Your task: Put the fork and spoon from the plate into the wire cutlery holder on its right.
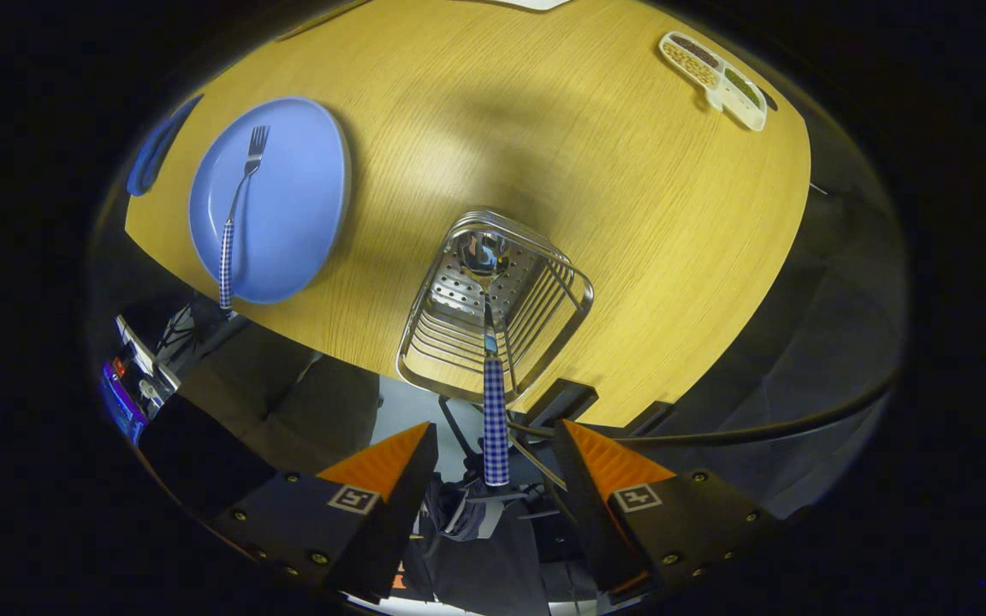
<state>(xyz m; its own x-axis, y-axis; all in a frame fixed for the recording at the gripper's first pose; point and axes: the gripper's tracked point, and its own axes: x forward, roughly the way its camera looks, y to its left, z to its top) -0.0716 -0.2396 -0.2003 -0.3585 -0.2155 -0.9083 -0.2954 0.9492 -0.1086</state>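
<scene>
The blue thing [159,150] behind the plate [305,214] is half hidden. The small tray's [713,68] food is too tiny to tell.

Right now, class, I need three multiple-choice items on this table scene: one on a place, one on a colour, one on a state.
1. Where is the spoon?
A. On the plate
B. In the wire cutlery holder
C. By the divided snack tray

2. What colour is the plate?
A. Blue
B. White
C. Green

3. How is the claw?
A. Shut on the fork
B. Shut on the spoon
C. Open, its fingers clear of the spoon handle

Answers:
1 B, its bowl rests inside the holder, its handle reaching back between the fingers.
2 A, the plate under the fork is blue.
3 C, gaps show on both sides of the checked handle.
</scene>
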